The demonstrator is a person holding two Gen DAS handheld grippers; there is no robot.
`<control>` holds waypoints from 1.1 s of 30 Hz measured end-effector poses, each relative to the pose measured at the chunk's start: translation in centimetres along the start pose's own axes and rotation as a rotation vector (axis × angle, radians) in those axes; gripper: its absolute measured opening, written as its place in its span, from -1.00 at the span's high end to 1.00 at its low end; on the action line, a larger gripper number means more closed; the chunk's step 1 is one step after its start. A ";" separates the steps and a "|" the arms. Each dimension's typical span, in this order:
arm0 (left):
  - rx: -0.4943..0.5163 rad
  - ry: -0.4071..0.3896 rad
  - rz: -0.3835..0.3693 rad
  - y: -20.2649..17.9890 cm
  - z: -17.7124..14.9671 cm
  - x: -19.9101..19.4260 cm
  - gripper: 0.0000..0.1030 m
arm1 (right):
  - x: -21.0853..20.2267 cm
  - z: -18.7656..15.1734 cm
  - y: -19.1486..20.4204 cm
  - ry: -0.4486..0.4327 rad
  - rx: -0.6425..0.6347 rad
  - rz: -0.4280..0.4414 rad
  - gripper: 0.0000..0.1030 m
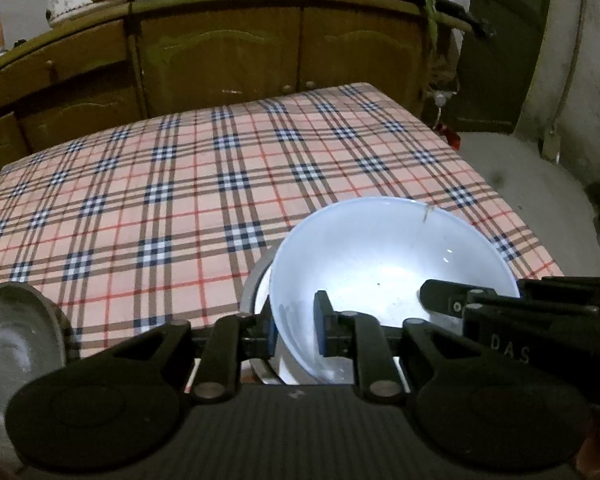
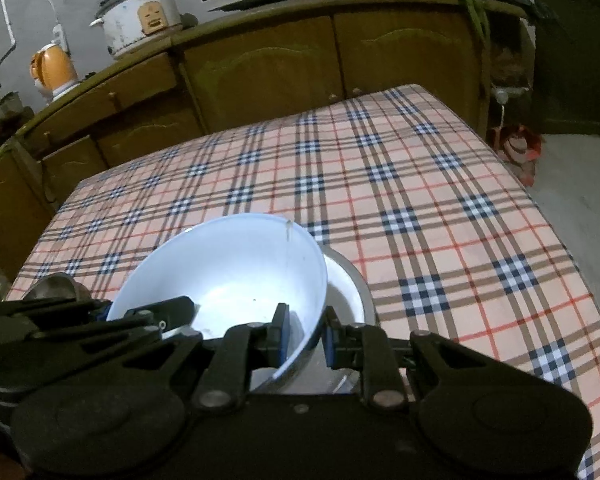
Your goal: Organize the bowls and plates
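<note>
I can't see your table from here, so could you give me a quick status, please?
Both tongs, left and right, clamped on white bowl rim. Bowl tilted over metal bowl. Nothing in the way.

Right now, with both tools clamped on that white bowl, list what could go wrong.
1. Both the left tool and the right tool pinch only the thin rim of the white bowl; uneven hand motion could twist it loose.
2. The bowl hangs tilted over a metal bowl; lowered askew, it may knock rather than nest.
3. A mark at its far rim may be a crack; squeezing could worsen it.
</note>
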State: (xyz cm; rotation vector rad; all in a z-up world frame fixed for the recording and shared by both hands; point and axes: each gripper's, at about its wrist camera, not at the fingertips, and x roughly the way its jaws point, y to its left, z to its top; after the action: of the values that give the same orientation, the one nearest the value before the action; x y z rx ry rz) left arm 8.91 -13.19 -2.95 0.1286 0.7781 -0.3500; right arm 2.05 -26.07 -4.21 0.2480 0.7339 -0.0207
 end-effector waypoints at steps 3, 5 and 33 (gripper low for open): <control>0.001 0.008 0.000 -0.2 -0.2 0.6 0.63 | 0.5 -0.3 -0.3 0.011 0.005 -0.004 0.56; -0.003 0.011 0.000 -0.2 -0.3 0.9 0.63 | 0.7 -0.4 -0.4 0.014 0.005 -0.005 0.56; -0.058 -0.013 -0.054 1.1 -1.3 2.5 0.57 | 2.6 -1.0 -0.7 0.024 0.004 0.001 0.55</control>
State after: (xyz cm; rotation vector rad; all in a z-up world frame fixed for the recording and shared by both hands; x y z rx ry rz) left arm 10.07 -12.53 -5.68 0.0508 0.7789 -0.3788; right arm 3.28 -26.31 -6.84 0.2525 0.7576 -0.0186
